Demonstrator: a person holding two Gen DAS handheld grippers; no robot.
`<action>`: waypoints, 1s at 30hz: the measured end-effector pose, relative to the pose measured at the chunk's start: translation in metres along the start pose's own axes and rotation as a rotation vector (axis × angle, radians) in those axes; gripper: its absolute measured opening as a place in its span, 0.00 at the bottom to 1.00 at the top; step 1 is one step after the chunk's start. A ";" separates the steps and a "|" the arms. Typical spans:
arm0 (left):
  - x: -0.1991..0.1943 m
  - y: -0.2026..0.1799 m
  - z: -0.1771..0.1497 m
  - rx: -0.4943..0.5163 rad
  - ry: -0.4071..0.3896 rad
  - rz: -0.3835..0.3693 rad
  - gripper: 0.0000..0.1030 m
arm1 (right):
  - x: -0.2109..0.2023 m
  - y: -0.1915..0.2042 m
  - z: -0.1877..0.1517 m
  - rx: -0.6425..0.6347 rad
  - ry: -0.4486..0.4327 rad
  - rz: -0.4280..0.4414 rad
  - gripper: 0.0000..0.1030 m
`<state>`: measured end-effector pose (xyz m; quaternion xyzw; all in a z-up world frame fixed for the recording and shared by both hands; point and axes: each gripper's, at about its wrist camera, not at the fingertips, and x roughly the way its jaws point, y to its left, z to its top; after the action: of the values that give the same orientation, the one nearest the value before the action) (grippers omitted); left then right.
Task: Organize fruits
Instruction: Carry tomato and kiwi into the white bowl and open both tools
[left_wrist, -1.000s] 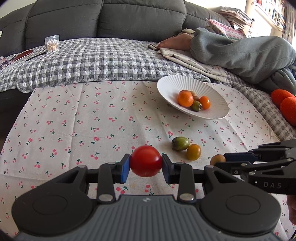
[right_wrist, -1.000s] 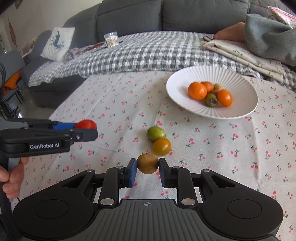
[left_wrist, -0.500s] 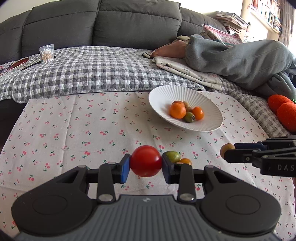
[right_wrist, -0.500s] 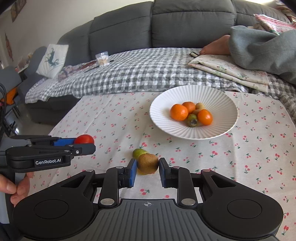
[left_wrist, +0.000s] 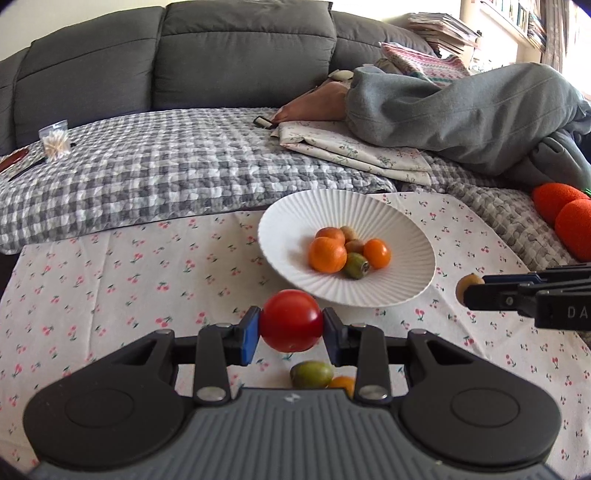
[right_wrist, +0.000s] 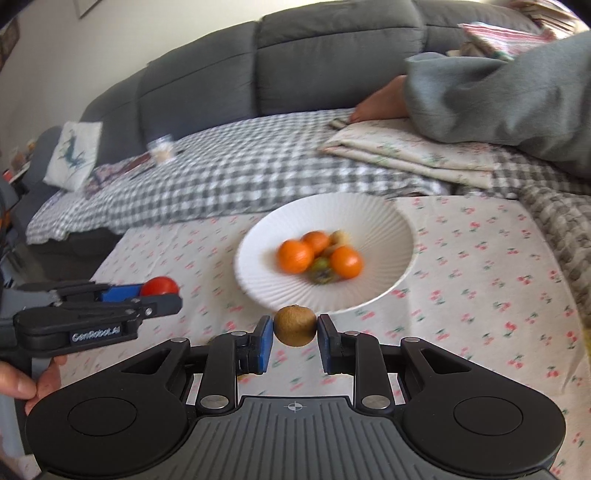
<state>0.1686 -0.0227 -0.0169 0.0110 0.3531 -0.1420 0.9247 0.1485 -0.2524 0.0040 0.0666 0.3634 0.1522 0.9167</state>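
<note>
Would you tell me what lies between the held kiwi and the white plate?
Nothing: in the right wrist view the kiwi hangs just before the plate rim, bare cloth below.

Soft daylight fills both views, brightest at the upper right of the left wrist view. Shadows are faint. The right wrist view is smeared by motion blur, worst on the white plate (right_wrist: 388, 225) (its fruit lose their outlines). Fisheye bending curves the edges, with dark corners.

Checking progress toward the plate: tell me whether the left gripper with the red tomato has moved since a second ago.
Yes. The left gripper, shut on the red tomato, has moved toward the white plate, passing the loose green fruit on the tablecloth.
</note>
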 end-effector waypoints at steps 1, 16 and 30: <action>0.005 -0.003 0.002 0.006 0.005 0.001 0.33 | 0.003 -0.005 0.002 0.010 0.000 -0.011 0.24; 0.074 -0.049 0.026 0.117 0.036 -0.052 0.33 | 0.049 -0.034 0.028 0.030 0.012 -0.080 0.24; 0.098 -0.050 0.026 0.135 0.056 -0.050 0.33 | 0.080 -0.029 0.026 -0.013 0.044 -0.088 0.24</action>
<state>0.2420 -0.0988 -0.0576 0.0684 0.3685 -0.1880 0.9078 0.2281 -0.2539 -0.0356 0.0413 0.3851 0.1154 0.9147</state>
